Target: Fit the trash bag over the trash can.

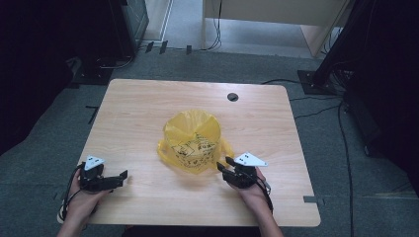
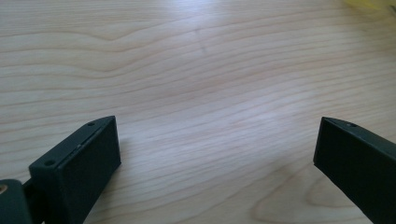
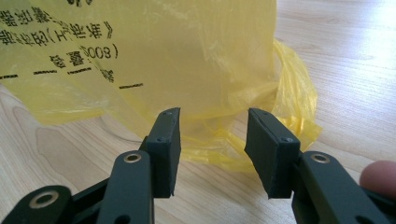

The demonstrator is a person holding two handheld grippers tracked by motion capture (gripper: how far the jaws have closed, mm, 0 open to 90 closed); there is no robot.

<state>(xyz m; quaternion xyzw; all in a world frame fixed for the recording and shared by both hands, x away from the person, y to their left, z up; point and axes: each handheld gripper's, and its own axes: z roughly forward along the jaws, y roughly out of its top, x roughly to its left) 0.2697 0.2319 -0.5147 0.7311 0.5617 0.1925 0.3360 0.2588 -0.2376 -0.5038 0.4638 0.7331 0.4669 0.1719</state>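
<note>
Bag (image 1: 192, 140) sits just off your right gripper (image 1: 227, 165), jaws half apart, unclamped; left gripper (image 1: 122, 176) wide apart, well clear.

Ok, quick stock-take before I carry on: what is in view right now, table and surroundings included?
yellow plastic bag: one, yellow with black print, standing open at the table's middle, handle loops at both sides
table: one, light wood, with a dark round hole near its far edge
cables: several, black, on the grey floor to the right
left hand-held gripper: one, black, jaws wide open over bare wood, near left corner
right hand-held gripper: one, black, jaws open, right beside the bag's right handle loop
</note>
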